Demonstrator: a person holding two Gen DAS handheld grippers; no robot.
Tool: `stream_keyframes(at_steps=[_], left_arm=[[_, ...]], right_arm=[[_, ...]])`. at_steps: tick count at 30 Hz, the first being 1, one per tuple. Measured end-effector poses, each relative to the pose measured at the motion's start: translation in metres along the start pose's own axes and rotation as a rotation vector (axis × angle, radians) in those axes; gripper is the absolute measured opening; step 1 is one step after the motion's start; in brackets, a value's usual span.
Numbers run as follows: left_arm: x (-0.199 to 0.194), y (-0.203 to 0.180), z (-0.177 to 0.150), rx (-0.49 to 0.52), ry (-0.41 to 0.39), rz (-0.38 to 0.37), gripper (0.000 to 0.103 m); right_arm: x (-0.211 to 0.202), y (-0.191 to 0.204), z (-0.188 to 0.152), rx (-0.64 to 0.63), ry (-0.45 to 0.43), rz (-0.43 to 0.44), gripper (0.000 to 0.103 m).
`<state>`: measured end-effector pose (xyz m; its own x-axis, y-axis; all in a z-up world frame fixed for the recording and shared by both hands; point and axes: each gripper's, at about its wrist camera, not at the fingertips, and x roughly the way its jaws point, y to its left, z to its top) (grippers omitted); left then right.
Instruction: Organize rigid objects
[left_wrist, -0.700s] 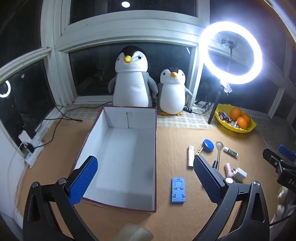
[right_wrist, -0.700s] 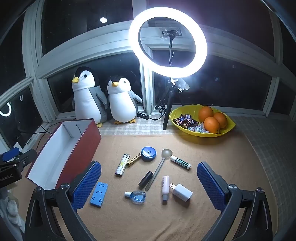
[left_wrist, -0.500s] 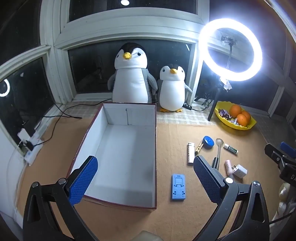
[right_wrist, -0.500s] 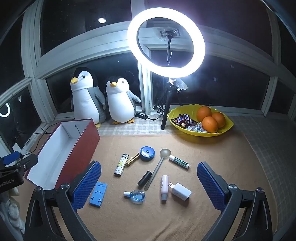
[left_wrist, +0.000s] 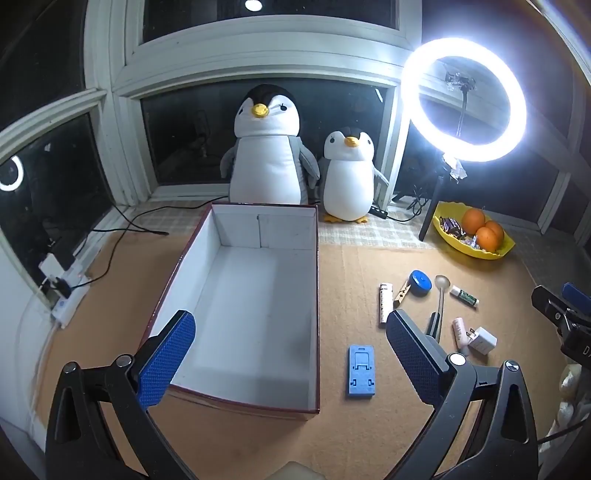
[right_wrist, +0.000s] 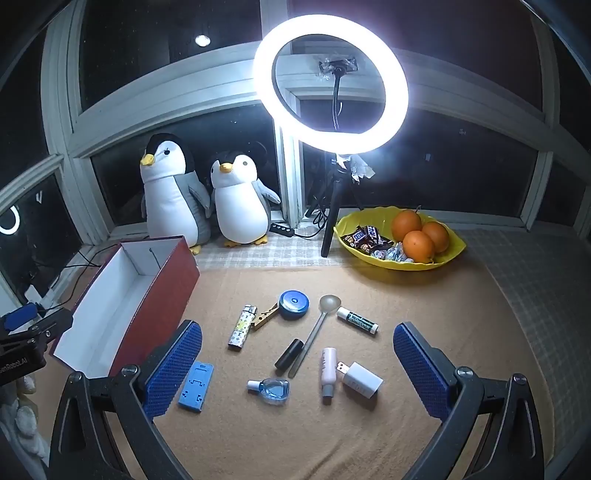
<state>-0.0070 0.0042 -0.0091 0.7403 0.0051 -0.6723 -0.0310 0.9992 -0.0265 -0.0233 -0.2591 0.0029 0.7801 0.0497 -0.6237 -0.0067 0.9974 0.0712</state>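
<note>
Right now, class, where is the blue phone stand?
In the right wrist view, the stand lies flat at lower left, beside the box and left of the bottle.

Open red cardboard box with white lining (right_wrist: 122, 306) at left of tan mat (right_wrist: 424, 306). Blue plastic phone stand (right_wrist: 196, 385) just right of it. Yellow fruit bowl (right_wrist: 452, 245) behind, at right.

We seem to be in a home's bay window nook: plush penguins (right_wrist: 171, 192), fruit bowl (right_wrist: 400, 236), ring light (right_wrist: 330, 85).
</note>
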Motion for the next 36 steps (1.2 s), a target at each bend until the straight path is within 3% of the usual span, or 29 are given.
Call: stream_keyframes(at_steps=[36], left_arm=[[-0.0031,0.0013,0.0035,0.006,-0.013,0.009,0.102]], right_arm=[[0.0029,0.004,-0.006,-0.001,0.011,-0.003,0.102]])
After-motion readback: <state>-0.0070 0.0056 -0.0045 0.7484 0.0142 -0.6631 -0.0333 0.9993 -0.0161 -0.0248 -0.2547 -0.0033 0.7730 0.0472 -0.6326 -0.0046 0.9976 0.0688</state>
